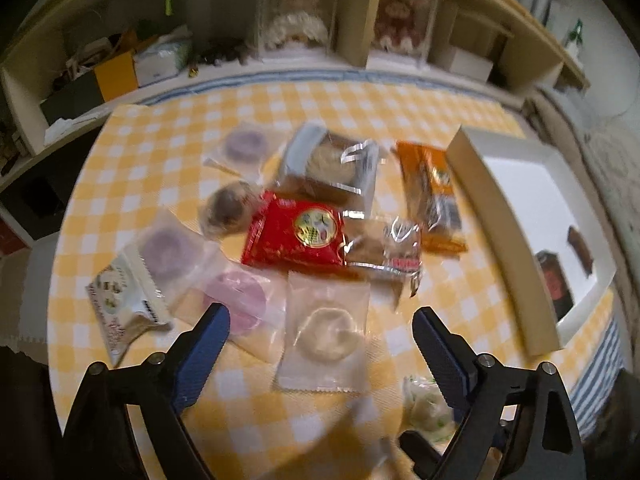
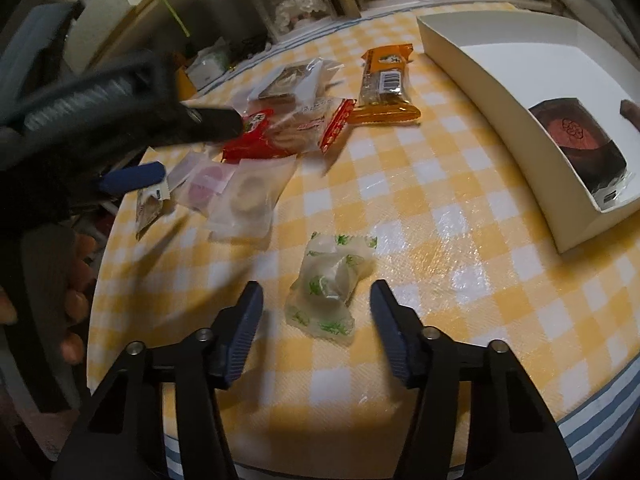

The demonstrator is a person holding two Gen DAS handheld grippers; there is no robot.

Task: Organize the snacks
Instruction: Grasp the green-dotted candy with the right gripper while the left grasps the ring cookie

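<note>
Wrapped snacks lie in a heap on the yellow checked tablecloth (image 1: 160,152). Among them are a red packet (image 1: 296,236), an orange packet (image 1: 432,196), a purple pastry (image 1: 168,252) and a pink one (image 1: 240,296). My left gripper (image 1: 320,312) hangs open over a pale round pastry in a clear wrapper (image 1: 326,332). My right gripper (image 2: 317,286) is open around a crumpled green-printed wrapped snack (image 2: 326,288), and its pads stand apart from the wrapper. A white box (image 2: 500,92) at the right holds a dark round snack (image 2: 576,140).
Shelves with jars and boxes (image 1: 304,20) run along the back of the table. The table's blue-striped edge (image 2: 600,412) is close at the front right. A person's hand (image 2: 76,300) and one blue finger (image 2: 136,174) of the left gripper show at the left of the right wrist view.
</note>
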